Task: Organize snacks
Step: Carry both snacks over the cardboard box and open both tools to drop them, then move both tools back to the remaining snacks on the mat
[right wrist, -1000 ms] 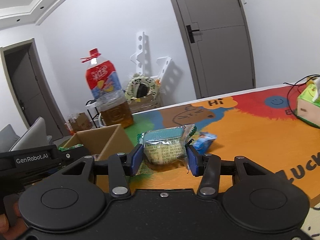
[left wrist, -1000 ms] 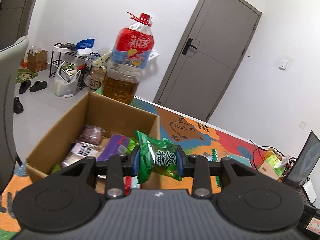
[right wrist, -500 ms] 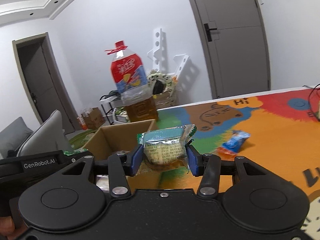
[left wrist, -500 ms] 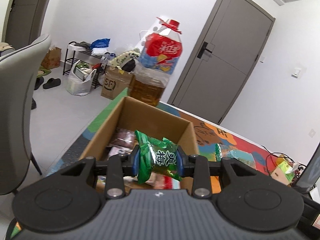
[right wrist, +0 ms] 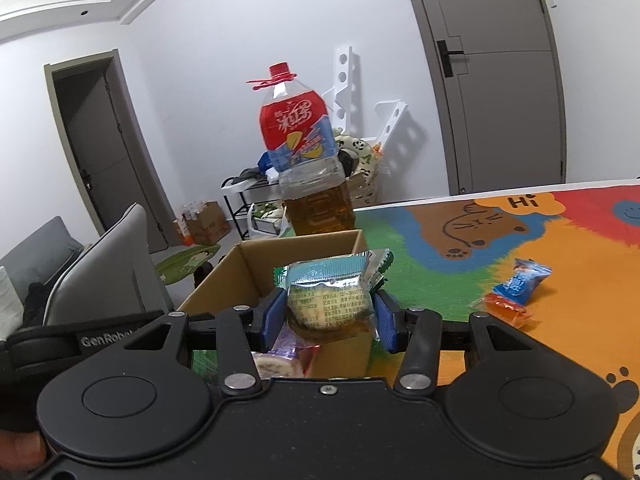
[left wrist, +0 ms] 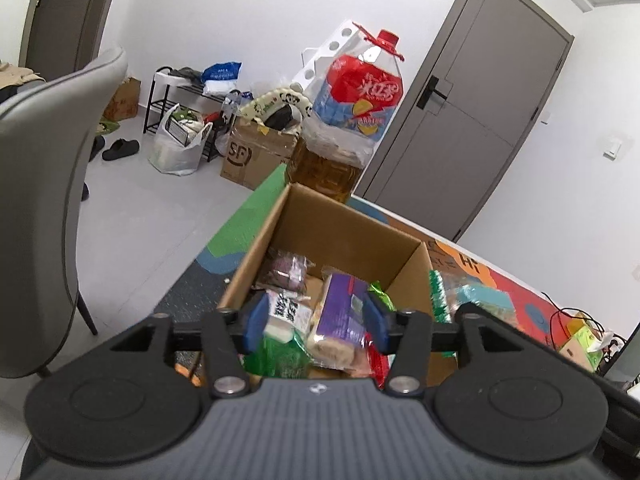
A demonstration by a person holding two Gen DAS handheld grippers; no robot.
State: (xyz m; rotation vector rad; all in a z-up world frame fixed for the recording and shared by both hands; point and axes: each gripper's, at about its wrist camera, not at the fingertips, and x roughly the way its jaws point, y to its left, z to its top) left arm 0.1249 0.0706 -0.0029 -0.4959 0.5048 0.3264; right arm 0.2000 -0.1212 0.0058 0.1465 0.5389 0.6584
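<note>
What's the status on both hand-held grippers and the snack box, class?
Left hand-held gripper open over cardboard box, green snack packet lying inside. Right hand-held gripper shut on clear-wrapped pastry at box rim. Nothing in the way.

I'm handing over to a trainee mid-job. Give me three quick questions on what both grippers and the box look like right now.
1. True or false: the right gripper is empty.
2. The left gripper is: A) shut on a packet, B) open above the cardboard box, C) out of view.
3. Fill in: two wrapped snacks, blue and orange, lie on the ____.

Key: 1 false, it grips a teal-topped clear snack packet; 2 B; 3 table mat.
</note>
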